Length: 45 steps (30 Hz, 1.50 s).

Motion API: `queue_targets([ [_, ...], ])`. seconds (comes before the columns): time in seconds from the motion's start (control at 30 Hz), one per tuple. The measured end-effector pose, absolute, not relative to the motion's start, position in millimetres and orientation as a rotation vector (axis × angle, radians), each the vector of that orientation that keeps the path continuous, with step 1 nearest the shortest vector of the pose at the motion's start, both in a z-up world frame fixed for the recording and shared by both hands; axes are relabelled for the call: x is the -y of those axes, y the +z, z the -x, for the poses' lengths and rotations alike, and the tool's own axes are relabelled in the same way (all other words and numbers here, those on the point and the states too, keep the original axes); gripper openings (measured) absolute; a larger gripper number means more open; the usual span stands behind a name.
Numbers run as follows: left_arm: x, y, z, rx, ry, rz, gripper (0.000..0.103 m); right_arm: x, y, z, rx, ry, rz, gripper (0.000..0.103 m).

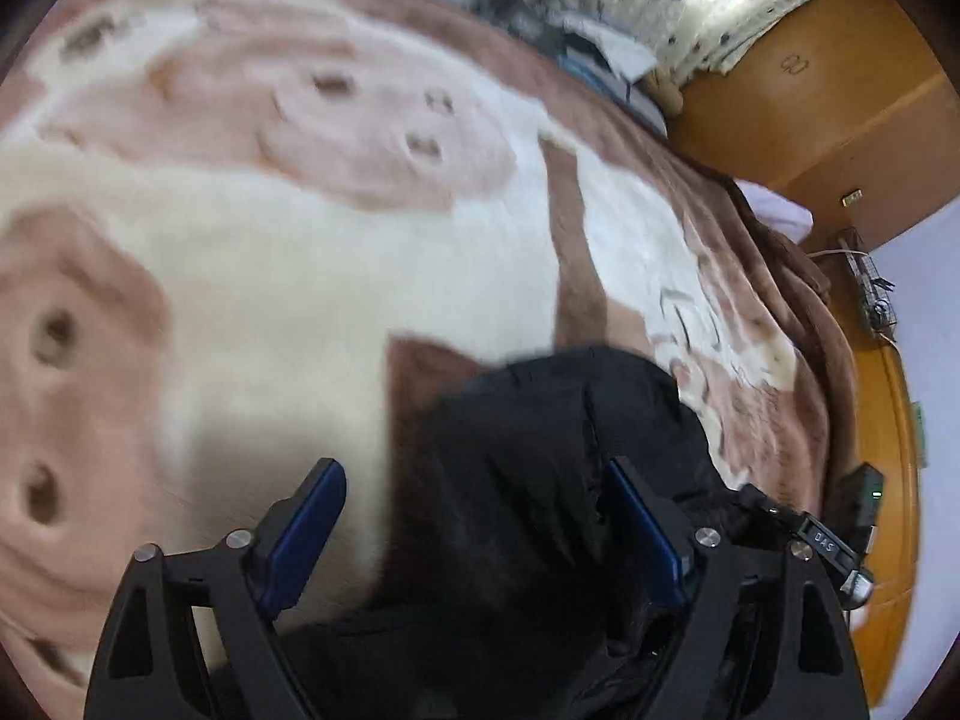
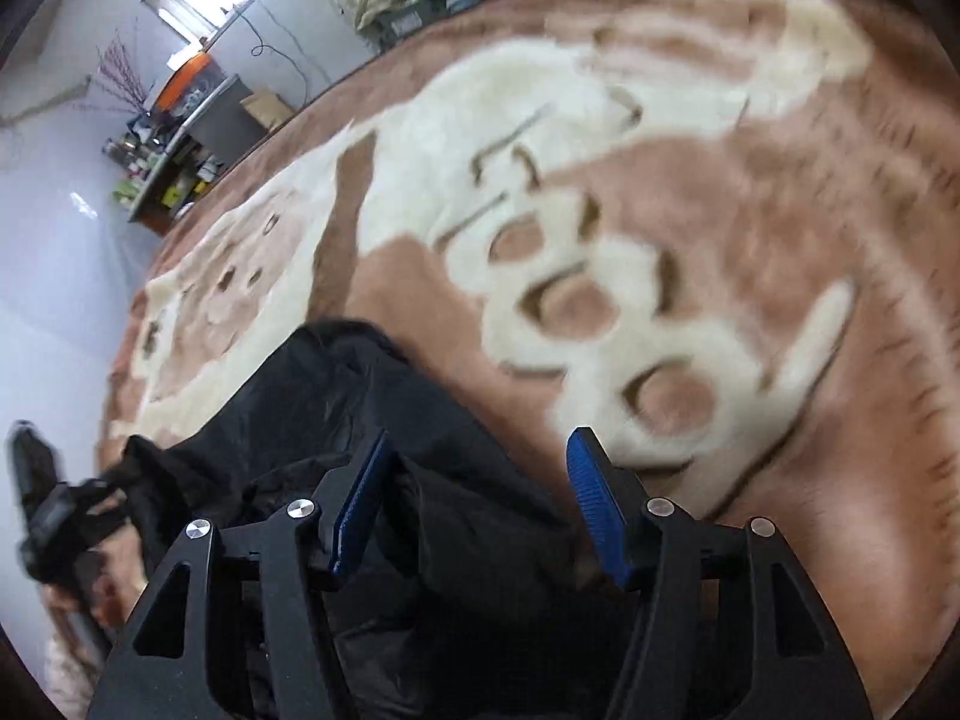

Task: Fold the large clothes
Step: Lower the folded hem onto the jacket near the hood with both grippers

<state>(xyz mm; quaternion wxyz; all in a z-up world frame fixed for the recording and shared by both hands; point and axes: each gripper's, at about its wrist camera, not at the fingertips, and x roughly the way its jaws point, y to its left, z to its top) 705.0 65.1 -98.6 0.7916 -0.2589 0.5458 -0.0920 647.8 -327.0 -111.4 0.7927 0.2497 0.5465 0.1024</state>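
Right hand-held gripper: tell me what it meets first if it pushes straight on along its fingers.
Most likely the black garment lying on the brown and cream blanket. The right hand-held gripper is open, angled down over the garment's edge, so depth is unclear; it might meet blanket instead.

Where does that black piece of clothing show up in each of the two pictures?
Left wrist view: black garment sits bottom centre, spreading right.
Right wrist view: black garment sits bottom left to centre.
Shared landmark: the brown and cream patterned blanket it lies on, with a dark brown stripe pointing toward the garment.
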Motion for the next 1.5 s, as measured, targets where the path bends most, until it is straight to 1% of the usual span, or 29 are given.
queue_targets([
  [0.03,-61.6,-105.8,-704.5,-1.187,-0.191,0.576,0.068,326.7,-116.6,-646.5,-1.193,0.238,-0.562,0.060],
  [0.07,-56.7,-110.4,-703.5,-1.207,-0.195,0.589,0.051,325.8,-117.5,-644.1,-1.194,0.250,-0.566,0.050],
  [0.1,-53.2,-115.3,-702.4,-1.226,-0.199,0.598,0.037,324.6,-118.4,-641.5,-1.196,0.271,-0.571,0.046],
  [0.13,-49.2,-116.7,-700.0,-1.230,-0.210,0.585,0.021,324.5,-118.4,-638.2,-1.199,0.291,-0.587,0.041],
  [0.17,-44.7,-115.8,-698.0,-1.222,-0.207,0.543,0.014,325.4,-116.9,-633.7,-1.195,0.320,-0.614,0.031],
  [0.2,-40.0,-111.9,-692.9,-1.209,-0.200,0.496,0.009,324.8,-114.4,-631.1,-1.200,0.345,-0.626,0.029],
  [0.23,-36.9,-106.4,-688.4,-1.190,-0.210,0.472,0.008,322.9,-108.5,-625.4,-1.194,0.368,-0.604,0.025],
  [0.33,-32.6,-78.0,-662.0,-1.089,-0.249,0.417,0.007,311.2,-81.8,-603.3,-1.136,0.414,-0.479,0.020],
  [0.43,-30.4,-54.6,-634.2,-1.012,-0.299,0.386,0.007,302.5,-55.3,-573.3,-1.062,0.417,-0.396,0.018],
  [0.57,-36.4,-28.1,-579.1,-0.868,-0.369,0.394,0.007,290.7,-16.8,-515.7,-0.891,0.416,-0.227,0.018],
  [0.63,-40.2,-23.9,-552.7,-0.805,-0.377,0.366,0.008,286.5,-5.1,-482.5,-0.808,0.384,-0.139,0.018],
  [0.7,-51.0,-31.5,-526.1,-0.788,-0.385,0.394,0.010,282.5,1.8,-444.0,-0.718,0.372,-0.060,0.018],
  [0.73,-58.3,-38.4,-513.8,-0.788,-0.373,0.412,0.015,279.4,1.0,-425.6,-0.685,0.349,-0.007,0.018],
  [0.8,-71.7,-53.4,-494.6,-0.814,-0.324,0.429,0.020,275.4,-10.3,-393.2,-0.669,0.336,0.048,0.018],
  [0.83,-79.0,-62.4,-486.9,-0.837,-0.307,0.444,0.032,271.6,-20.5,-380.6,-0.681,0.314,0.083,0.018],
  [0.87,-87.0,-71.2,-479.9,-0.873,-0.294,0.472,0.037,267.8,-30.4,-372.4,-0.699,0.294,0.104,0.018],
  [0.93,-100.8,-76.4,-464.0,-0.890,-0.294,0.573,0.037,262.1,-40.9,-362.4,-0.703,0.272,0.145,0.018],
  [1.0,-102.6,-69.3,-450.0,-0.885,-0.284,0.574,0.038,259.7,-43.0,-360.2,-0.692,0.265,0.148,0.018],
  [1.07,-97.4,-56.6,-435.6,-0.873,-0.263,0.539,0.039,264.1,-40.7,-361.5,-0.700,0.267,0.084,0.018],
  [1.13,-99.9,-39.0,-417.8,-0.813,-0.215,0.537,0.039,268.2,-36.5,-361.4,-0.678,0.239,0.066,0.018],
  [1.2,-115.4,-18.8,-392.7,-0.714,-0.146,0.618,0.039,263.2,-39.4,-360.2,-0.661,0.211,0.131,0.018],
  [1.3,-121.4,10.3,-371.1,-0.627,-0.112,0.612,0.039,257.1,-47.8,-357.4,-0.658,0.191,0.175,0.018],
  [1.37,-109.1,22.6,-381.8,-0.627,-0.176,0.561,0.045,250.8,-54.8,-350.9,-0.646,0.176,0.223,0.018],
  [1.5,-66.0,20.1,-424.3,-0.711,-0.238,0.493,0.045,240.5,-66.1,-337.9,-0.633,0.153,0.280,0.018],
])
